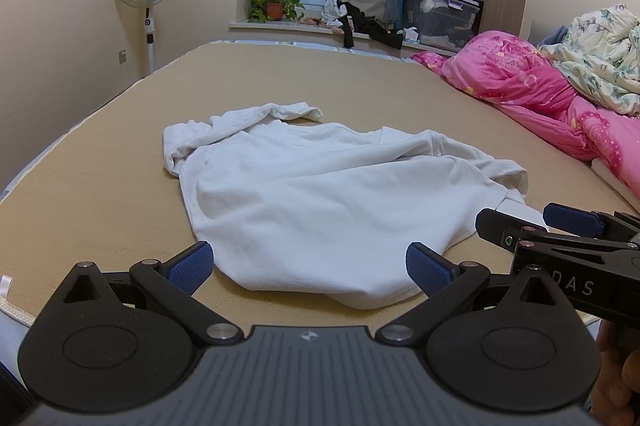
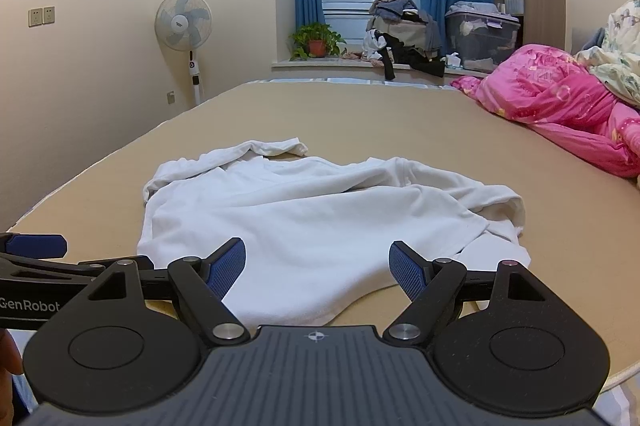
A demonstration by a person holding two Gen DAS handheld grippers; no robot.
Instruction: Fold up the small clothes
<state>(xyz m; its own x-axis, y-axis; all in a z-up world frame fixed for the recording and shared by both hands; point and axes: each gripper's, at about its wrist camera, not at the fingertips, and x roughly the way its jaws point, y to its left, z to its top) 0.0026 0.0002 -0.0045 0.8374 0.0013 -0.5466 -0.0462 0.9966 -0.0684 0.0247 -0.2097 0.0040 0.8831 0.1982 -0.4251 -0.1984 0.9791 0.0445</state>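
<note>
Tan bed (image 1: 120, 145) bears crumpled white shirt (image 1: 312, 185); both claws, left (image 1: 310, 268) and right (image 2: 317, 268), seemingly hovering, spread wide.

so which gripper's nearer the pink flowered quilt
Right. The right gripper is by the white shirt on the pink flowered quilt side; the left gripper is beside it, farther off.

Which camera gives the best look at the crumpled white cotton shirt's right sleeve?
The right wrist view: the crumpled white cotton shirt lies clear, its right sleeve fully visible beyond the open right gripper. In the left wrist view, the right gripper's fingers reach in beside that sleeve and hide the hem below it.
</note>
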